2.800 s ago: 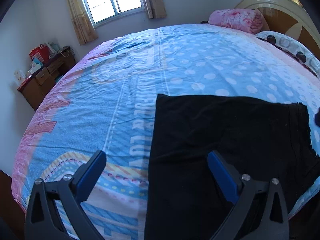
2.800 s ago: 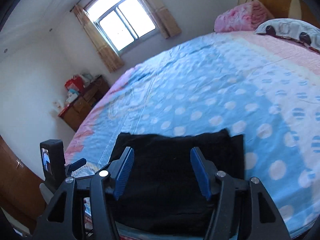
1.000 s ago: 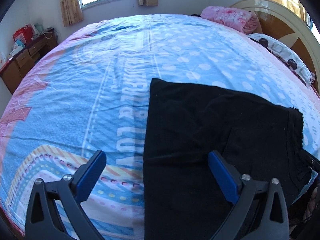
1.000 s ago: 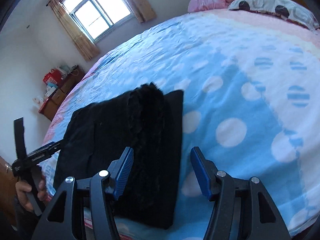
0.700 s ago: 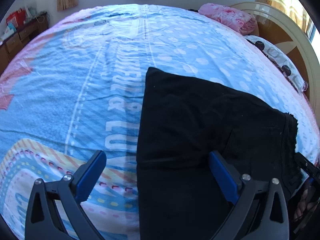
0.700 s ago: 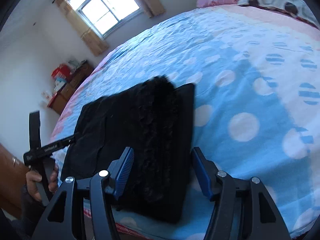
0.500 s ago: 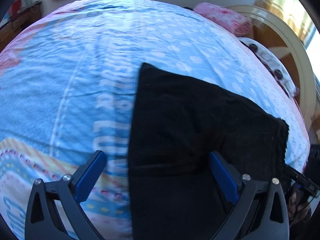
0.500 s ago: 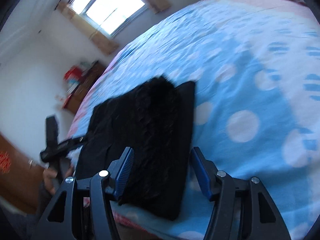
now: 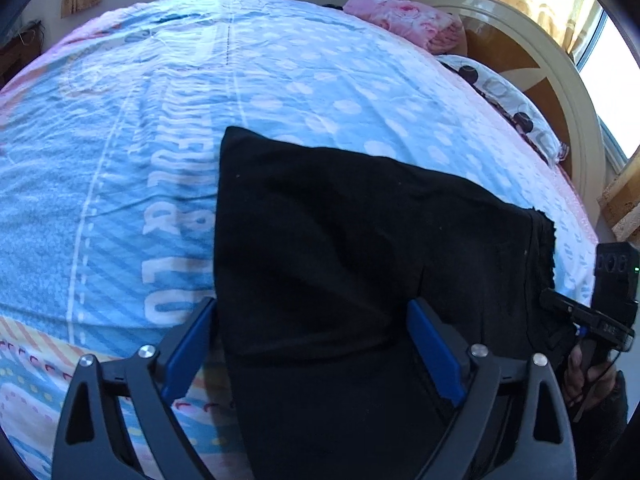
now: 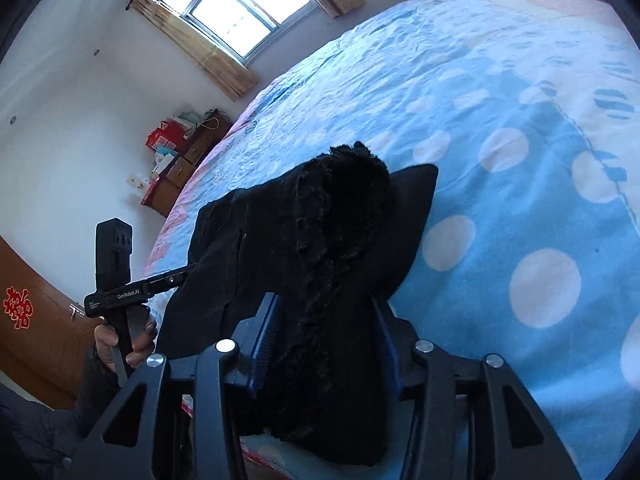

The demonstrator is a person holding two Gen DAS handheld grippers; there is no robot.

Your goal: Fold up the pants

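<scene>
— Black pants (image 9: 360, 240) lie folded on the blue bedspread (image 9: 120, 180), toward six o'clock. Grippers?
— Left gripper (image 9: 312, 344): jaws wide, closing, straddling the fabric's edge. Right gripper (image 10: 324, 336): closing around the fuzzy waistband, contact unclear

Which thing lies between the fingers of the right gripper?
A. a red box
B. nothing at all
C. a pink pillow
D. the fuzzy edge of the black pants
D: in the right wrist view the fuzzy edge of the black pants runs between the closing fingers of the right gripper.
</scene>
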